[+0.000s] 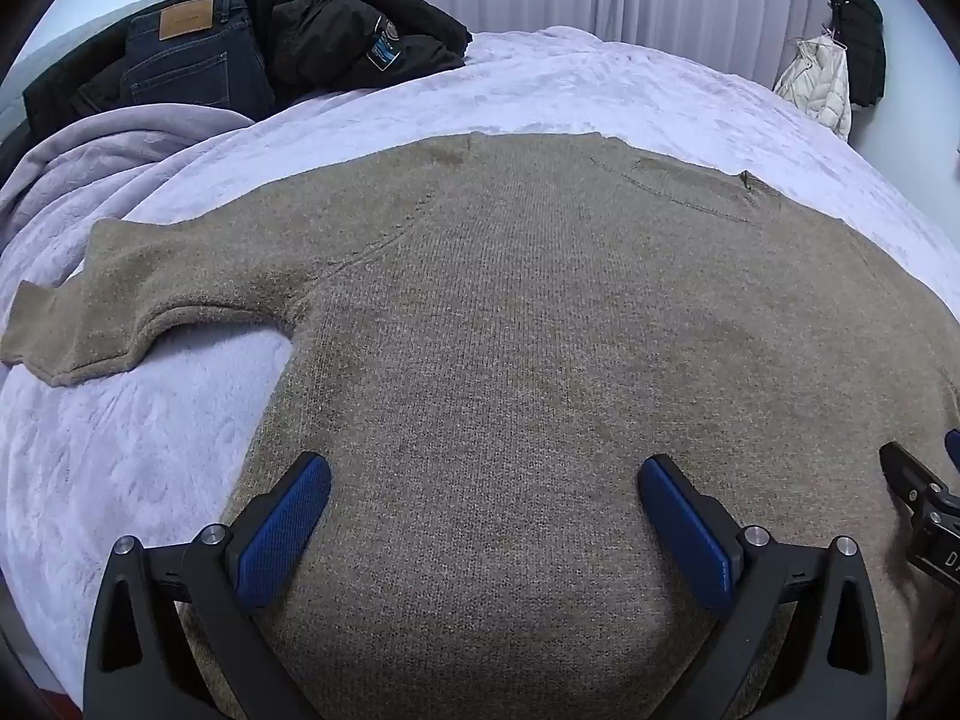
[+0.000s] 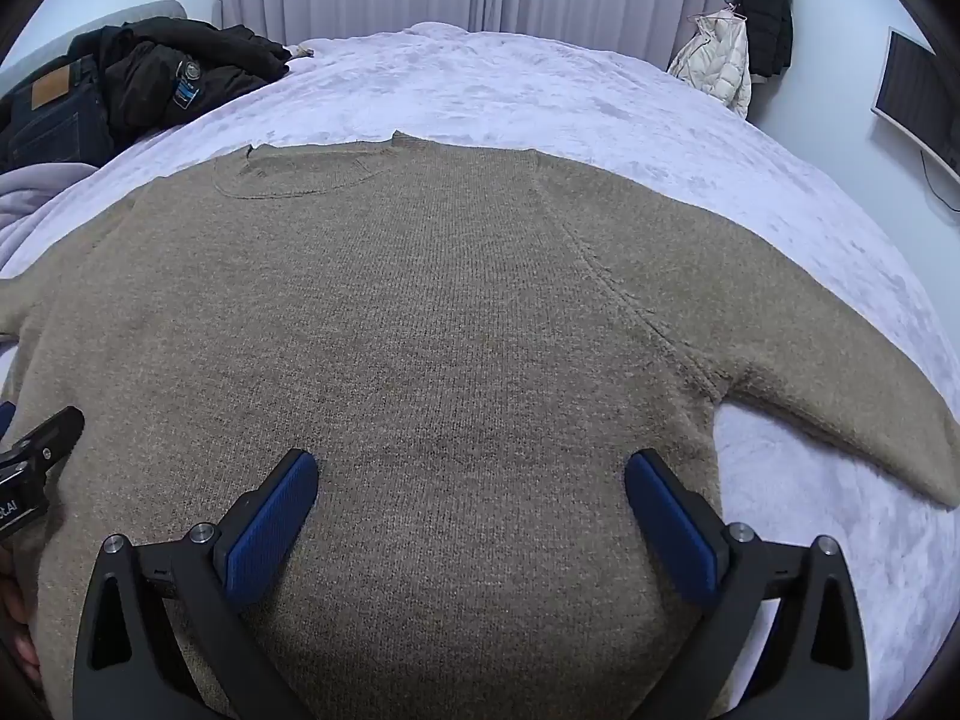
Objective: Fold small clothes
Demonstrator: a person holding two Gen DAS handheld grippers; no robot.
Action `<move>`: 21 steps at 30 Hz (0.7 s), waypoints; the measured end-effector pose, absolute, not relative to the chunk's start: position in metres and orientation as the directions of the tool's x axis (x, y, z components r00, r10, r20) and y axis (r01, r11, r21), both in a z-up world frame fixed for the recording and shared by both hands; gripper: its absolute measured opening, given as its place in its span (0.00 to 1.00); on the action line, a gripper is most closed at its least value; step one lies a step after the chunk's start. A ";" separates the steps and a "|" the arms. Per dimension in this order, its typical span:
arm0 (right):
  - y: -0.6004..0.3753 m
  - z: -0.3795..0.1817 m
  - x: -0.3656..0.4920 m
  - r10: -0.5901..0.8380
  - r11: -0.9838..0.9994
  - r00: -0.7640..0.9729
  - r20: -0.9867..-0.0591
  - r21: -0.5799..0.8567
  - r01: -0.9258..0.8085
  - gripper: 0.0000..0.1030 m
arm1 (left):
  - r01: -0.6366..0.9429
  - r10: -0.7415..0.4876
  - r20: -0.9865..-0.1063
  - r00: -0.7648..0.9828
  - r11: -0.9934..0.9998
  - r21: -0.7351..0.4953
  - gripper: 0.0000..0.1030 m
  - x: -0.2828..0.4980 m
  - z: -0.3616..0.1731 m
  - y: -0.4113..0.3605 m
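Left wrist view looks down over a tan knit sweater (image 1: 510, 300) spread flat on a bed covered by a pale lilac blanket (image 1: 150, 432), its left sleeve (image 1: 120, 300) stretched out sideways. The left gripper (image 1: 483, 516) hangs over the lower body of the sweater with its blue pads (image 1: 282, 534) spread wide and nothing clamped between them. In the right wrist view, the right gripper (image 2: 471, 510) hovers likewise over the hem area, jaws wide apart, holding nothing, with the right sleeve (image 2: 840, 396) reaching outward. Dark jeans (image 1: 186, 60) and a black jacket (image 1: 336, 30) lie heaped at the far corner.
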State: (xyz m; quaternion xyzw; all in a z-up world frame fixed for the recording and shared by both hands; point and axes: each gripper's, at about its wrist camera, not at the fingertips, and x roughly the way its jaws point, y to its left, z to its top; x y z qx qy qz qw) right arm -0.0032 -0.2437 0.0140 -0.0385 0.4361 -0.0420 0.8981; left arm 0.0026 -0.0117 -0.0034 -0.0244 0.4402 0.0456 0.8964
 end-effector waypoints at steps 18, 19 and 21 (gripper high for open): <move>-0.242 0.018 0.005 -0.119 0.993 0.567 -0.815 -0.106 0.057 0.99 | -0.104 0.061 -0.805 0.590 0.995 0.000 1.00 0.006 -0.001 -0.012; -0.242 0.017 0.006 -0.123 0.992 0.557 -0.821 -0.107 0.060 0.99 | -0.102 0.060 -0.805 0.590 0.995 -0.001 1.00 0.006 -0.001 -0.011; -0.240 0.016 0.005 -0.137 0.990 0.558 -0.818 -0.123 0.062 0.99 | -0.097 0.056 -0.808 0.587 0.995 -0.002 1.00 0.006 -0.001 -0.011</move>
